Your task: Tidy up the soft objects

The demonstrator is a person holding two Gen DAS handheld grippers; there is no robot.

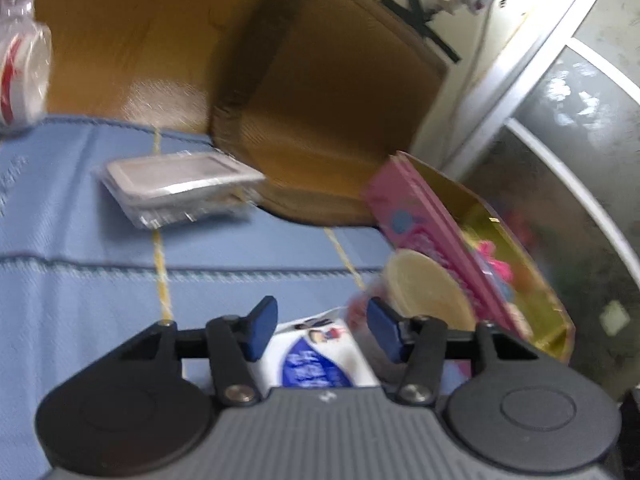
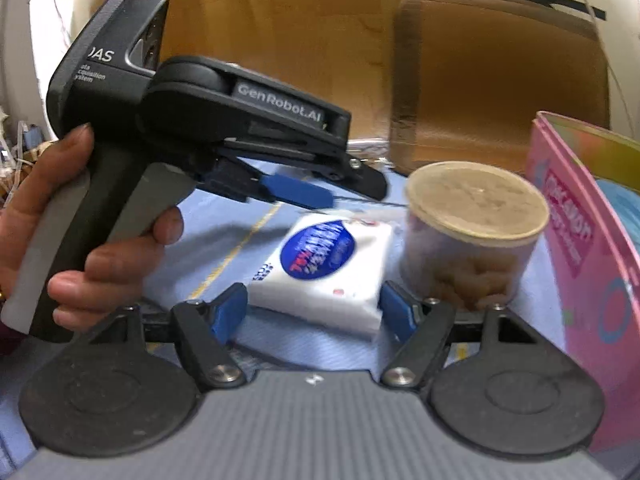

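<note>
A white tissue pack with a blue oval label (image 2: 324, 268) lies on the blue cloth (image 2: 280, 344). It also shows in the left wrist view (image 1: 316, 360), just below my open left gripper (image 1: 322, 330). In the right wrist view my left gripper (image 2: 316, 196) hovers over the pack's far end. My right gripper (image 2: 314, 314) is open, its blue pads either side of the pack's near end, not closed on it. A round clear jar with a tan lid (image 2: 472, 236) stands right of the pack and shows in the left wrist view (image 1: 428, 288).
A pink and gold box (image 1: 460, 256) stands open at the right, also in the right wrist view (image 2: 584, 264). A brown chair (image 1: 328, 100) is behind the table. A clear plastic tray (image 1: 180, 184) lies on the cloth (image 1: 80, 220). A clear container with a red band (image 1: 24, 64) sits far left.
</note>
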